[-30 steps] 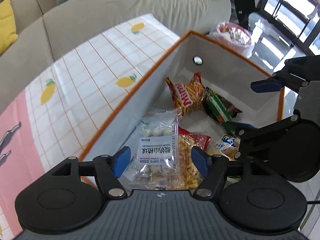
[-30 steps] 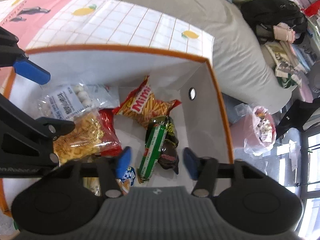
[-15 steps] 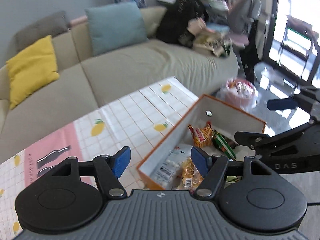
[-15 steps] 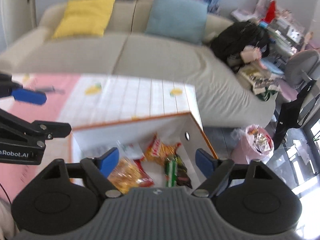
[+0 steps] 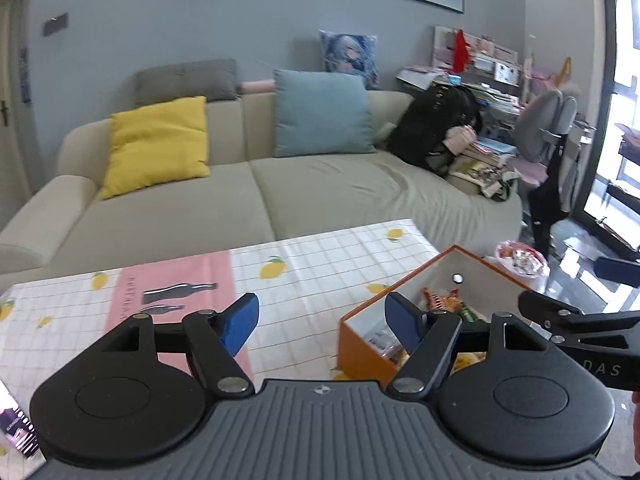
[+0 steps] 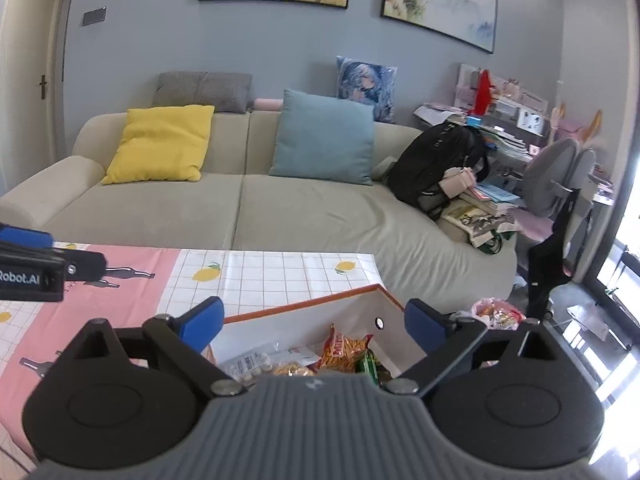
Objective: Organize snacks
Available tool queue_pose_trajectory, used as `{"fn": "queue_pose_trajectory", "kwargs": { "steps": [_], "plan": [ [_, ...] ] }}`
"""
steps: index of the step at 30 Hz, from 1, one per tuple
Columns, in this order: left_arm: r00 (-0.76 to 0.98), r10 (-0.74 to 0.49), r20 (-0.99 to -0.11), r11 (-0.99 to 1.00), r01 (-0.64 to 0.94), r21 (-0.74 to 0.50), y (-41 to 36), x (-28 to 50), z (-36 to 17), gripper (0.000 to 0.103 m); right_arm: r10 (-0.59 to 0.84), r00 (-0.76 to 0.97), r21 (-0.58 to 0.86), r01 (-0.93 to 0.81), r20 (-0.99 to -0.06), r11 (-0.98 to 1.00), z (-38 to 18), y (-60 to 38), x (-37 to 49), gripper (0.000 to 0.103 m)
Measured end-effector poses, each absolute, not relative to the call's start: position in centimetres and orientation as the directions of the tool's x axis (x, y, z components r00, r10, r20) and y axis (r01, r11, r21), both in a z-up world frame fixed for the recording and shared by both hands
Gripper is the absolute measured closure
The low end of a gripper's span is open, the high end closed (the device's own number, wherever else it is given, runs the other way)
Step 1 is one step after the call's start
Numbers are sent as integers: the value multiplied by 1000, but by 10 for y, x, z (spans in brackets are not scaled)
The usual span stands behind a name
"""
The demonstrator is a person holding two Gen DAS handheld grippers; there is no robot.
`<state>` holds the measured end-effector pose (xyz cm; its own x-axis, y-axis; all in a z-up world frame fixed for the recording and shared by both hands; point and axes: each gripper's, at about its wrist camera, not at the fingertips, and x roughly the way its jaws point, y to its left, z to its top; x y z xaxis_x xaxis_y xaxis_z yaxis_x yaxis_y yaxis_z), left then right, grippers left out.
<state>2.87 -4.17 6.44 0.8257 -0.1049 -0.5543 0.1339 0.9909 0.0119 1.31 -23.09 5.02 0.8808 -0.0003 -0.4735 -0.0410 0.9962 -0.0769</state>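
An orange-rimmed white storage box (image 5: 360, 346) (image 6: 304, 314) stands at the right end of the table and holds several snack packets: a red-orange chip bag (image 6: 344, 350), a green packet (image 6: 370, 364) and a clear bag of white balls (image 6: 250, 362). My left gripper (image 5: 322, 322) hovers above and to the left of the box, its jaws opening, nothing between them. My right gripper (image 6: 314, 322) is raised over the box, its jaws opening wide and empty. Each gripper shows at the edge of the other's view.
The table wears a white grid cloth with lemons and a pink strip (image 5: 172, 292). Behind it runs a beige sofa (image 6: 248, 208) with yellow and teal cushions and a black backpack (image 6: 434, 168). A grey chair (image 6: 556, 184) and a pink snack-filled bag (image 5: 520, 258) are on the right.
Both grippers have lifted up and back out of the box and tilted up, so the sofa and wall now show. The right jaws have spread wider.
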Motion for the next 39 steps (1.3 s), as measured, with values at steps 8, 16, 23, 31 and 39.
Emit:
{"fn": "queue_pose_trajectory", "kwargs": {
  "steps": [8, 16, 23, 31, 39],
  "plan": [
    [834, -61, -549, 992, 110, 57, -34, 1, 46, 16, -29, 867, -37, 12, -498, 999, 32, -221, -16, 8],
    [771, -48, -635, 997, 81, 22, -24, 7, 14, 15, -53, 848, -79, 13, -527, 997, 5, -207, -18, 7],
    [697, -36, -716, 997, 77, 24, -23, 9, -14, 15, -43, 803, -79, -5, -595, 997, -24, -200, -15, 7],
    [650, -41, -759, 996, 84, 18, -22, 8, -28, 15, -28, 748, -66, -22, -664, 998, -45, -200, -9, 7],
    [635, -46, -771, 996, 87, 12, -23, 8, -28, 15, -15, 725, -44, -21, -689, 999, -46, -202, -6, 5]
  ]
}}
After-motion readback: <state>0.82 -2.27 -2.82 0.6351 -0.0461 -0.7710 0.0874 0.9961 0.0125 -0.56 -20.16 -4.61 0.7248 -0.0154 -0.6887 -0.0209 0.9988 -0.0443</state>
